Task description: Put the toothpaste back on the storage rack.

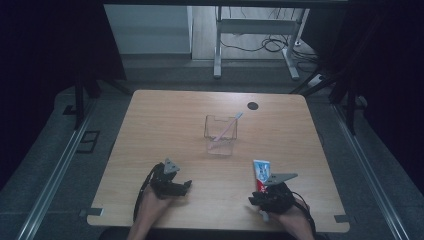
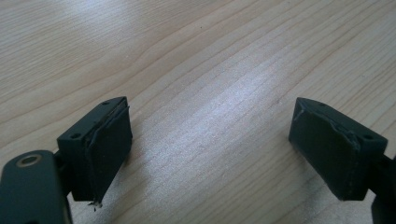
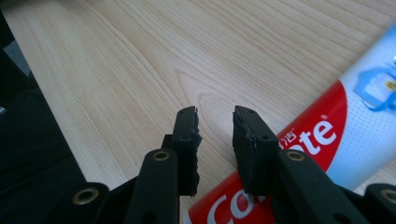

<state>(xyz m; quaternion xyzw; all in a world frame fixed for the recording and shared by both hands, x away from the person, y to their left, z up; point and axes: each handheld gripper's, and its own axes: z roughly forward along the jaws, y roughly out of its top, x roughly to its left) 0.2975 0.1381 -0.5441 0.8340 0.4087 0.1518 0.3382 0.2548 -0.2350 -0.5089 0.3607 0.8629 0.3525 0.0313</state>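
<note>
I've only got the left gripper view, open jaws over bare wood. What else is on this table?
Observer: A clear container stands near the middle of the table, with a toothbrush leaning in it.
Operator: Anything by the other hand?
Observer: A Colgate toothpaste tube lies at the right gripper, its far end pointing away from the person.
Operator: Is it gripped?
Observer: The jaws stand close together over the tube's red end. I cannot tell whether they pinch it.
</note>
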